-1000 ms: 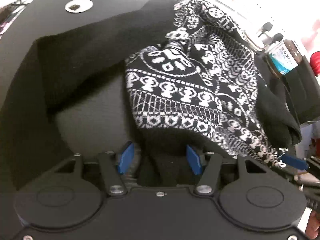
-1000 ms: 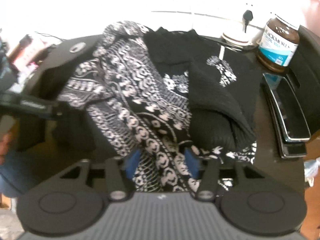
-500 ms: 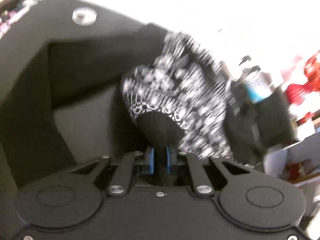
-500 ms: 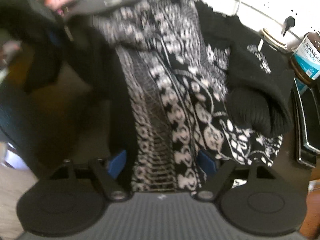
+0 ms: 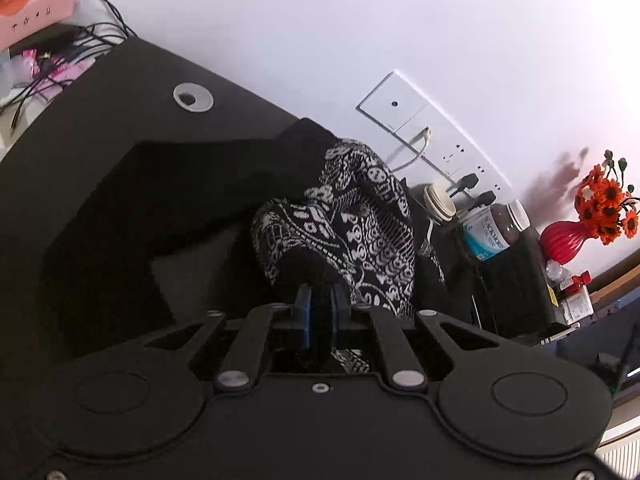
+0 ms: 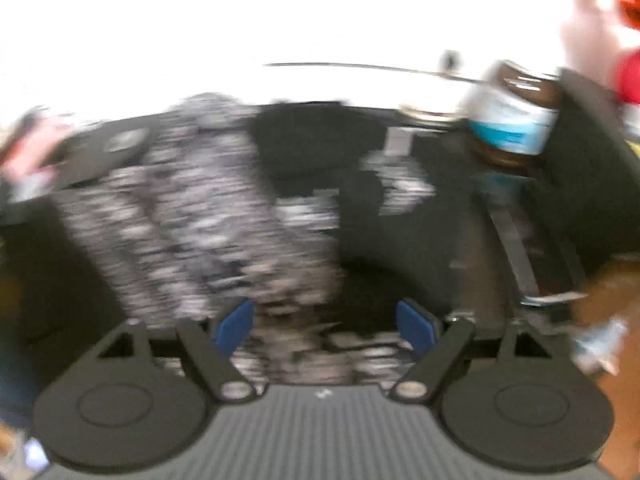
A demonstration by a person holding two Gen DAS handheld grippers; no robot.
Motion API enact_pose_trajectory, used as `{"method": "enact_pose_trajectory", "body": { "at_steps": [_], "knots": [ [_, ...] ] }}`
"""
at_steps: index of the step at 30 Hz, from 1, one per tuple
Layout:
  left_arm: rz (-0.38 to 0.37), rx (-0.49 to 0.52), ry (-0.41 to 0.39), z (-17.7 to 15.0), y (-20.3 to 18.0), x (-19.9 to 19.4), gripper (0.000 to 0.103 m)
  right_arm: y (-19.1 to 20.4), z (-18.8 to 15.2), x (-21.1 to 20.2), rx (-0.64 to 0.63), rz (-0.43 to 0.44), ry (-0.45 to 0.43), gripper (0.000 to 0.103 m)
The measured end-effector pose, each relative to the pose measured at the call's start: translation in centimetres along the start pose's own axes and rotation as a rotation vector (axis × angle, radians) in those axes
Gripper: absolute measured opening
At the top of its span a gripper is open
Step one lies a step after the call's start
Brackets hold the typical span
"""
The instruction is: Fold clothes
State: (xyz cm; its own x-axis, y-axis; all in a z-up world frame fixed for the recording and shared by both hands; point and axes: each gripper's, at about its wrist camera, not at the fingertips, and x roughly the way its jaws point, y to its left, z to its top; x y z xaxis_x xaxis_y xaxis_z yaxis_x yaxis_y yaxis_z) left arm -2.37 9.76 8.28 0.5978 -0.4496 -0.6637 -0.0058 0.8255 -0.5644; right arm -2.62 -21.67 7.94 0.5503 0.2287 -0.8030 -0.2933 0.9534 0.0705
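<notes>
- Left gripper (image 5: 321,305): blue pads pressed together, pinching a dark fold of the black-and-white patterned knit garment (image 5: 360,224). A sec ago the pads stood wide w/ the cloth lying loose between them; half a sec ago already clamped.
- Garment in left wrist view: bunched and lifted, rising straight from the fingertips toward the wall; a sec ago it lay lower and spread wider over the desk.
- Right gripper (image 6: 325,322): blue pads spread wide, patterned garment (image 6: 208,216) between and below them. Frame is badly blurred, can't tell if either pad touches cloth. A sec ago the pads stood narrower.
- Black matte desk (image 5: 100,168) carries the garment; plain black cloth (image 5: 208,184) lies flat left of the patterned part.
- Round silver cable grommet (image 5: 193,97) in the desk, beyond the cloth, to the left.
- Brown glass jar w/ white and teal label (image 5: 490,228), right of the garment; label reads "BLACKMORES", smaller print not legible. Same jar in right wrist view (image 6: 512,120), text blurred out.
- Small white-lidded pot (image 5: 439,201) just left of the jar.
- Red ribbed vase w/ orange flowers (image 5: 568,236) farther right; it showed only as a red sliver a sec ago.
- White wall socket panel (image 5: 420,136) w/ a white cable and black plugs, behind the garment.
- Pink box (image 5: 36,12) far top left, w/ writing too small to read, dark cables beside it.
</notes>
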Motion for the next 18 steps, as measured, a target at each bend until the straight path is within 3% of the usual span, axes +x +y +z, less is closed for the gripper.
{"method": "enact_pose_trajectory", "body": {
  "at_steps": [4,6,9,11,14,15,16,17,18],
  "knots": [
    [-0.043,0.039,-0.028,0.6,-0.6,-1.3,0.008,4.5,-1.1,1.2,-0.127,0.213,0.088,0.084],
    [-0.083,0.064,-0.061,1.3,-1.4,-2.1,0.006,6.8,-1.8,2.3,-0.178,0.246,0.134,0.084],
    [-0.144,0.117,-0.117,2.1,-2.8,-3.5,0.004,9.8,-2.9,4.2,-0.269,0.192,0.175,0.085],
    [-0.099,0.185,-0.130,2.3,-3.8,-3.7,0.004,10.6,-3.3,5.2,-0.293,0.150,0.193,0.085],
    [-0.045,0.187,-0.080,2.3,-3.0,-2.6,0.007,10.8,-4.1,5.9,-0.306,0.063,0.176,0.084],
    [-0.028,0.174,-0.056,2.3,-2.4,-2.0,0.009,10.6,-4.1,5.7,-0.297,0.056,0.158,0.078],
    [-0.009,0.157,-0.028,2.2,-1.6,-1.3,0.021,10.2,-4.1,5.3,-0.277,0.047,0.143,0.060],
    [0.014,0.147,-0.003,2.1,-0.8,-0.4,0.052,9.7,-4.0,5.0,-0.255,0.036,0.130,0.045],
    [0.045,0.143,0.017,1.9,-0.1,0.5,0.066,9.0,-3.7,4.6,-0.218,0.032,0.124,0.023]
  ]
}}
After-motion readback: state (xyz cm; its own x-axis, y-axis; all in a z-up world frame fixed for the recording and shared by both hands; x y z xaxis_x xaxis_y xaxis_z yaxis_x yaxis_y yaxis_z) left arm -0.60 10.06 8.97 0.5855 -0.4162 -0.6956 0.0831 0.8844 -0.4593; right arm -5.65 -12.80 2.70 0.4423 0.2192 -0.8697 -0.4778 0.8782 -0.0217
